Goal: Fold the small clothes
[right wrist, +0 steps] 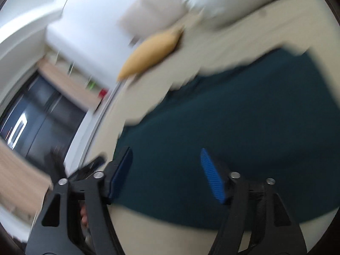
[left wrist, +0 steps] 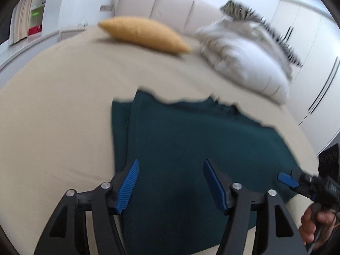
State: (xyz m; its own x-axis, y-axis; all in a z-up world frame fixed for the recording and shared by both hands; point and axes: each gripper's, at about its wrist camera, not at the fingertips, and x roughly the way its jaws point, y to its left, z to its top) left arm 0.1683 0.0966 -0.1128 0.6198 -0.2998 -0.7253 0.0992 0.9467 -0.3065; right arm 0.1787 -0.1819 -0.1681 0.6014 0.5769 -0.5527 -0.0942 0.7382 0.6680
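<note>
Two tools hang over a dark green garment [left wrist: 191, 144] spread flat on a bed [left wrist: 53, 106] with a beige sheet. The left tool [left wrist: 171, 186] has its blue pads wide apart with nothing between them, its tips above the near part of the cloth. The right tool [right wrist: 166, 174] is likewise spread wide and holds nothing; in the left wrist view it shows at the right edge [left wrist: 297, 180], low over the garment's near right corner, with the person's hand [left wrist: 314, 227] on its handle. The garment's left side seems to be folded over on itself, with a lengthwise seam or crease showing, though blur makes this hard to confirm. Its far edge is uneven and ragged in outline.

Farther up the bed lie a yellow cushion [left wrist: 144, 35] and, to the right of it, a white pillow [left wrist: 246, 63] against a padded headboard [left wrist: 157, 6]. White cupboards [left wrist: 314, 42] stand to the right of the bed.
</note>
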